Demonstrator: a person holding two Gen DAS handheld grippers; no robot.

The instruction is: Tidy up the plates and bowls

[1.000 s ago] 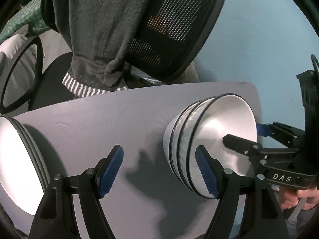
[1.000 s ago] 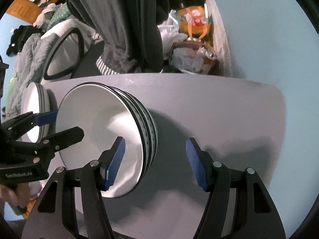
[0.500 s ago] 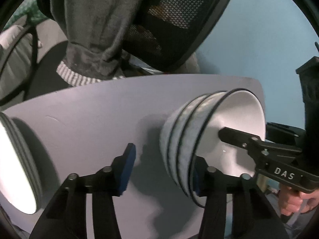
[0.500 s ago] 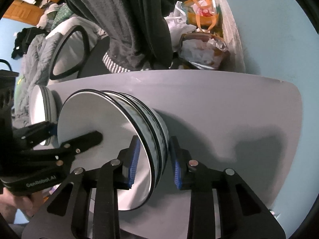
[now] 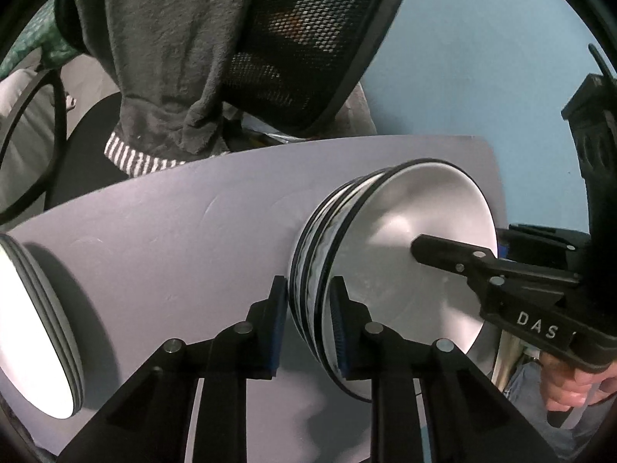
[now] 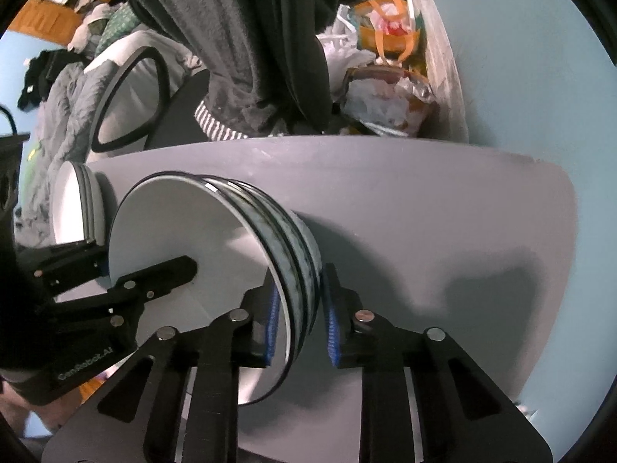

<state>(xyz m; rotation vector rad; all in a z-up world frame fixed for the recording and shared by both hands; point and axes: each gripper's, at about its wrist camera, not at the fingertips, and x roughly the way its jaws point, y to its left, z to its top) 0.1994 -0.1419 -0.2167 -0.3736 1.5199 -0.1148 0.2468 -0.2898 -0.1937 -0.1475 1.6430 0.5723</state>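
Now both grippers are gripping the stack of bowls [image 5: 405,247] sitting on the grey table [image 5: 173,239]. Left gripper [image 5: 308,324], jaws having just closed, is clamping the stack's near rim; right gripper [image 6: 299,320], likewise just closing, is clenching the opposite rim. Plates [image 5: 34,328] are lying well apart from the bowls.

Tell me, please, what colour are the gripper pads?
Blue, ribbed pads; the right wrist view shows them best.
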